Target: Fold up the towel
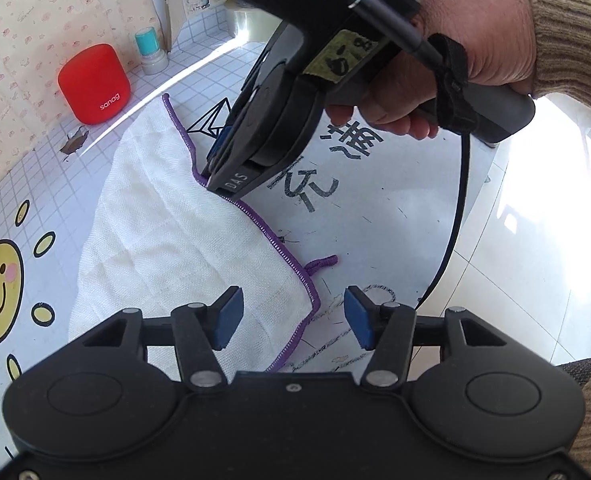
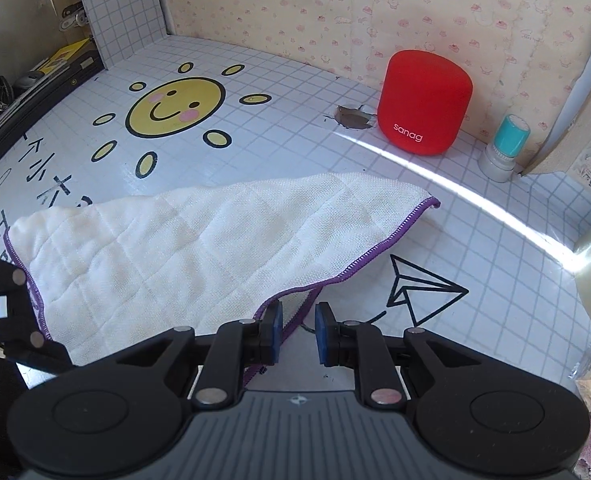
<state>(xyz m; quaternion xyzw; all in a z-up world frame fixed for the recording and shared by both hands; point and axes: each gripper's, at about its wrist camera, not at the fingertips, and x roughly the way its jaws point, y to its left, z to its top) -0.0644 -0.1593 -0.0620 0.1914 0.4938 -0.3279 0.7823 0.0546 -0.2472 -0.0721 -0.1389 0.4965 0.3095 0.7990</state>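
1. The towel (image 2: 199,248) lies on the gridded table (image 2: 295,80), already doubled by the look of it — white with a purple hem, between the sun drawing and the paper-plane drawing.

2. My left gripper (image 1: 291,318) has its fingers spread wide, straddling the near corner of the towel without holding it; the purple loop (image 1: 321,265) lies just beyond.

3. My right gripper (image 2: 297,332) sits at the hem further along. Its pads (image 2: 274,330) stand slightly apart with the purple edge between them. From the left view the tip is down on the hem, but I cannot tell whether it is really pinching cloth.

4. Risks, as I judge them:
   - If the right pads take only the top layer, lifting would peel the fold open.
   - If only one hand grips, the towel would drag and skew — the thin cloth bunches easily.
   - A wide sweep toward the wall could knock the speaker (image 2: 425,104) or the small bottle (image 2: 505,148).

5. Orientation: the long axis runs along the purple hem, from the left gripper's corner away toward the far corner, which points at the speaker and bottle.
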